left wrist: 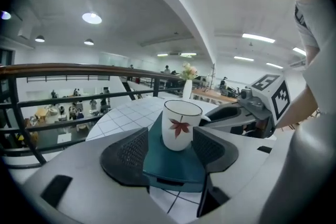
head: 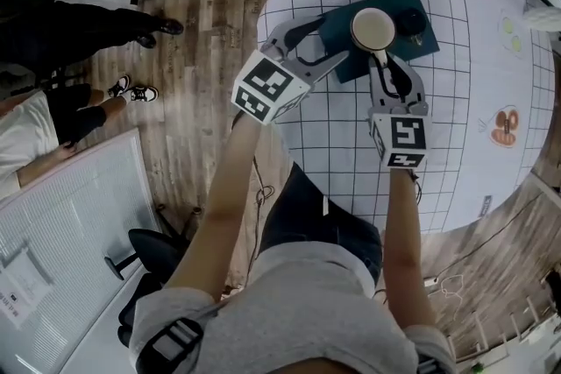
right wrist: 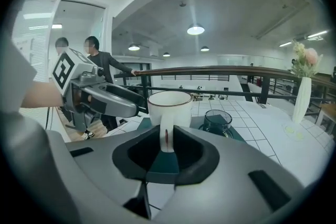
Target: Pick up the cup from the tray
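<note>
Cup upright, handle pinched in right gripper — left gripper wide open.

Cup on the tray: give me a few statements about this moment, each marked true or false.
1. The right gripper is shut on the handle of the cup. True.
2. The left gripper is clamped on the cup. False: its jaws stand apart and do not press on it.
3. The tray is red. False: it is teal.
4. A dark glass stands on the tray beside the cup. True.
</note>
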The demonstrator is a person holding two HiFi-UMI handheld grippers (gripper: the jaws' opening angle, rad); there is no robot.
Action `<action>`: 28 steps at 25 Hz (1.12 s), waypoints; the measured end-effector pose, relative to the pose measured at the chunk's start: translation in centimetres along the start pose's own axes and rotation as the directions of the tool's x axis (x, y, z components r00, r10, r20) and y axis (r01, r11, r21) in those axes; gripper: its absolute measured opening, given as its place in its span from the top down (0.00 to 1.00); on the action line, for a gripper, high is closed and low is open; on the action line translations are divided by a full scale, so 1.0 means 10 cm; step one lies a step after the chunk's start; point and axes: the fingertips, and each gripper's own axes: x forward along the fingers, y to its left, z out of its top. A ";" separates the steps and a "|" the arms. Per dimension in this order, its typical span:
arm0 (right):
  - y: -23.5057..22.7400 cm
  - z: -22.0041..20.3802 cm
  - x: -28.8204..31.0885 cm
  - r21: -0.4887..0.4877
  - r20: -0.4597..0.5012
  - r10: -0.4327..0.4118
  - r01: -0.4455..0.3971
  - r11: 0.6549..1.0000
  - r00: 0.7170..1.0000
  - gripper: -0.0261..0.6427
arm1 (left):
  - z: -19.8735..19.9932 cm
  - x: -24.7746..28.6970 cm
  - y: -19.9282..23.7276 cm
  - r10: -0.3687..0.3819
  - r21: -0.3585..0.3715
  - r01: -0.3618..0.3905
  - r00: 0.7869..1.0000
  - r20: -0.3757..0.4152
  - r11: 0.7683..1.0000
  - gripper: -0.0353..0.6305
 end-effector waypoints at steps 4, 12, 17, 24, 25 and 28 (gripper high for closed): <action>-0.02 -0.01 -0.01 -0.031 0.000 0.062 -0.062 0.998 0.998 0.87 | 0.05 0.13 -0.01 -0.067 0.036 0.067 0.998 0.003 0.997 0.53; 0.00 -0.01 -0.03 -0.070 -0.007 0.178 -0.178 0.981 0.984 0.87 | 0.11 0.33 -0.21 -0.217 0.167 0.221 0.975 -0.046 0.961 0.50; 0.01 -0.02 -0.03 -0.083 -0.017 0.213 -0.214 0.973 0.977 0.87 | 0.16 0.44 -0.26 -0.270 0.192 0.274 0.962 -0.045 0.942 0.46; 0.03 0.00 -0.02 -0.084 -0.010 0.221 -0.222 0.972 0.975 0.87 | 0.16 0.48 -0.27 -0.280 0.197 0.271 0.960 0.016 0.942 0.45; 0.03 0.01 -0.02 -0.088 -0.008 0.220 -0.220 0.971 0.975 0.87 | 0.16 0.48 -0.26 -0.275 0.196 0.266 0.961 0.022 0.944 0.45; 0.02 0.00 -0.02 -0.099 -0.003 0.216 -0.215 0.972 0.976 0.87 | 0.16 0.48 -0.26 -0.262 0.204 0.253 0.965 0.022 0.946 0.44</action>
